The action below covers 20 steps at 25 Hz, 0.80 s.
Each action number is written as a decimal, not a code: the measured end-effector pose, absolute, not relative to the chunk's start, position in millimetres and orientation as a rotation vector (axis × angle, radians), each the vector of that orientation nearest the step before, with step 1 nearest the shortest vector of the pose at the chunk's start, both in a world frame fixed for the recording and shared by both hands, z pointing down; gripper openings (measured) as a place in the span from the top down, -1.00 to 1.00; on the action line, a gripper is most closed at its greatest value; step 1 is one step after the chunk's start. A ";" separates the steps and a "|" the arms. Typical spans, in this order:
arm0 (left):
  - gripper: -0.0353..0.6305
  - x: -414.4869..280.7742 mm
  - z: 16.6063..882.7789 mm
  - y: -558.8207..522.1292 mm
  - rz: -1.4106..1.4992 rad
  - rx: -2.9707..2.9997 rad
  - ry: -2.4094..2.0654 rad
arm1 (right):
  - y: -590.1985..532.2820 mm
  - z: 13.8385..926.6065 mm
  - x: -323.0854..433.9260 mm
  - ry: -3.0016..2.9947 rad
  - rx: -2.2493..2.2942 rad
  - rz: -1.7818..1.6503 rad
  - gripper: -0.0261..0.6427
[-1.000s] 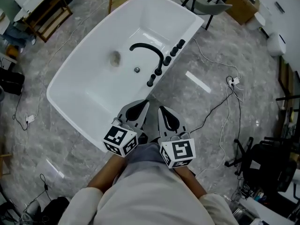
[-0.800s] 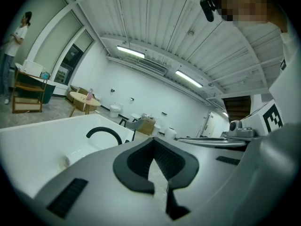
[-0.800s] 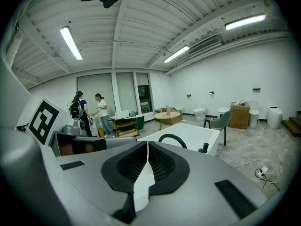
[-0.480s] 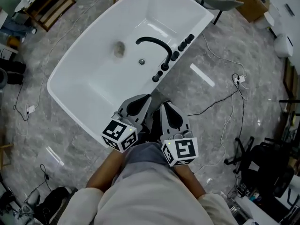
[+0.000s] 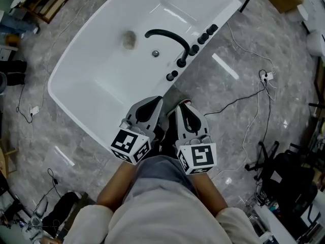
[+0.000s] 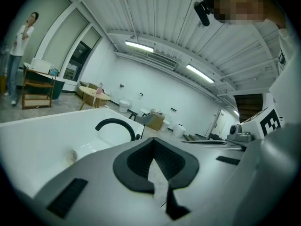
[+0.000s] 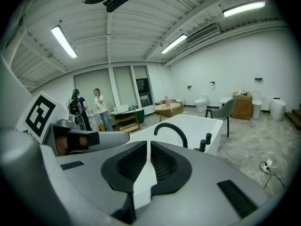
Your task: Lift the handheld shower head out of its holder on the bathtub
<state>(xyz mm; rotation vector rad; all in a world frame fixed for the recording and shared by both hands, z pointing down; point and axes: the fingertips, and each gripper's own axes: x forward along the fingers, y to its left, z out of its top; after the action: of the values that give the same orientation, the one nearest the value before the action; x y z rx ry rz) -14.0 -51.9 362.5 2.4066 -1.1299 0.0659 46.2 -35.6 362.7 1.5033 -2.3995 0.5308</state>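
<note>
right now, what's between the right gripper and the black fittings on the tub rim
Head view: only bare floor and the bathtub's white edge separate the right gripper from the black fittings.

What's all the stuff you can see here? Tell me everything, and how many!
bathtub: one, white, on the floor ahead of the person
spout: one, black, arching from the tub's right rim over the basin
rim fittings: five, black, in a row along that rim
drain: one, silvery, tub bottom below the spout
cables: several, black and white, on the floor right of the tub
floor: one, grey marbled, all around
chair: one, grey, beyond the tub
bystanders: two, far off beside a wooden shelf
left gripper: one, grey, near the tub's near edge, fingers together, empty
right gripper: one, grey, beside the left one, fingers together, empty
</note>
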 end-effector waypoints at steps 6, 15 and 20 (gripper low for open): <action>0.88 -12.0 390.5 -68.3 0.097 2.365 -1.141 | -59.4 398.8 48.2 -2.360 1.462 0.555 0.84; 0.88 -20.0 431.9 -91.9 0.127 2.290 -1.161 | -92.7 458.0 42.3 -2.302 1.391 0.623 0.67; 0.88 -19.6 458.1 -93.0 0.139 2.255 -1.165 | -99.9 488.1 44.5 -2.267 1.391 0.648 0.65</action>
<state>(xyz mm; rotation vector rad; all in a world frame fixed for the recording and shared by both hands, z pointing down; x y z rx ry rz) -19.6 -93.0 458.1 2.2551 -1.1654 0.1386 44.5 -99.9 488.1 1.3913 -2.2671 0.6476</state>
